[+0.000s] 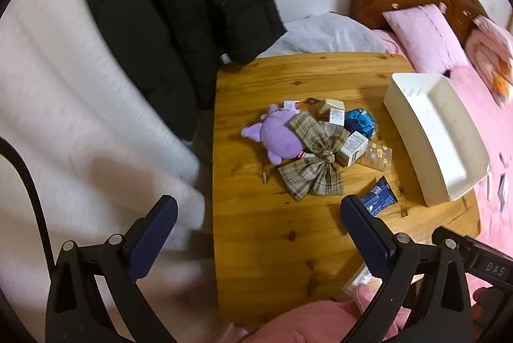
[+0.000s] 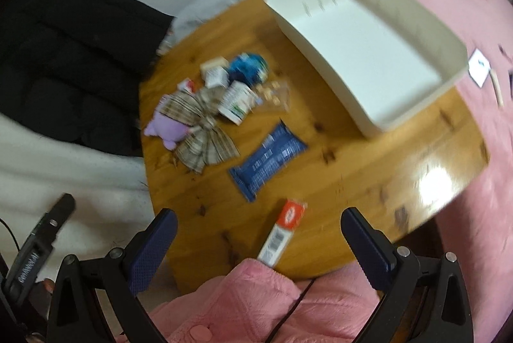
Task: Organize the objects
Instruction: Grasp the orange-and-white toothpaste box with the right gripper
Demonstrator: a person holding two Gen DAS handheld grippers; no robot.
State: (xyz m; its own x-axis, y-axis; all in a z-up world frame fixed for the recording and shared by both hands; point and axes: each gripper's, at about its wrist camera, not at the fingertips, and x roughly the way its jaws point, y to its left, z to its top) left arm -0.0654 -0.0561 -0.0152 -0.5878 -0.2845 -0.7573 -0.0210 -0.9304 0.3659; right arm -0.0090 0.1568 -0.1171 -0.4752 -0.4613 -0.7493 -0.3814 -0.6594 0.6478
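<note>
I am holding both grippers above the near edge of the round knotty pine table (image 1: pixel 256 234), angled down at it, and nothing is between either pair of fingers. My left gripper (image 1: pixel 258 234) is standing wide apart and empty; my right gripper (image 2: pixel 259 246) is the same.

The clutter is lying ahead of both: a purple plush toy (image 1: pixel 279 136) under a beige plaid fabric bow (image 1: pixel 315 163), small white cardboard boxes (image 1: pixel 352 147), and a crinkled blue ball (image 1: pixel 360 121), all bunched mid-table. The empty cream plastic tray (image 2: pixel 368 54) is sitting at the far right, well apart from the pile.

Nearest to my right gripper is a slim red-and-white carton (image 2: pixel 282 234), just ahead between the fingertips' line, with its long axis running away from me and tilted slightly right. Beyond it a dark blue foil packet (image 2: pixel 267 157) is lying diagonally. I am judging the right hand better placed for the carton and the tray; the left is nearer the plush.
</note>
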